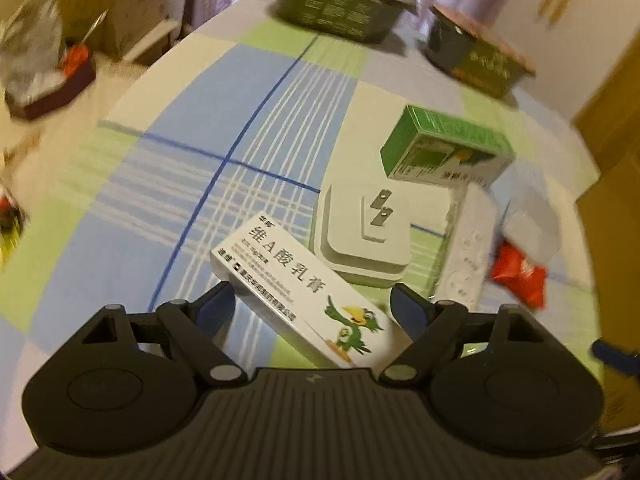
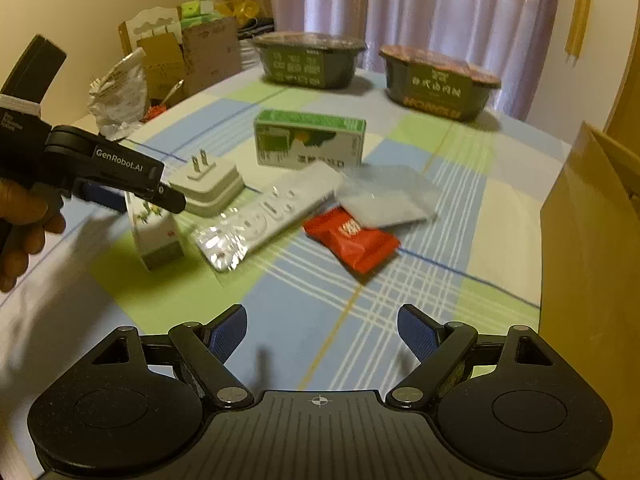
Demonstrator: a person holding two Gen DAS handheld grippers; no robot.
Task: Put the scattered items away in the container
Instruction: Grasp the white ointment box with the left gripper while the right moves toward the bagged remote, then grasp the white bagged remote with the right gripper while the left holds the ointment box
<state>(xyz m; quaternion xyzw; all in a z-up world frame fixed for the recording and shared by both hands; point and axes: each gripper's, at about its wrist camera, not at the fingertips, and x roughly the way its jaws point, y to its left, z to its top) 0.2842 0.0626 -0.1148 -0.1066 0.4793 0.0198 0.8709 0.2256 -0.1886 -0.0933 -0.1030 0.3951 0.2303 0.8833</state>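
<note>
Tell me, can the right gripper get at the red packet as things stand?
Probably yes: the right gripper is open, with only bare tablecloth between it and the red packet, whose near side lies uncovered.

On the table [image 2: 132, 312], a plug adapter [image 2: 208, 188] sits left of a wrapped remote control [image 2: 272, 212]; an ointment box [image 2: 154, 228] stands nearer, a carton [image 2: 310, 140] farther. A snack packet [image 2: 352, 242] and plastic pouch [image 2: 388, 196] lie right; two food tubs [image 2: 310, 60] sit far back.
</note>
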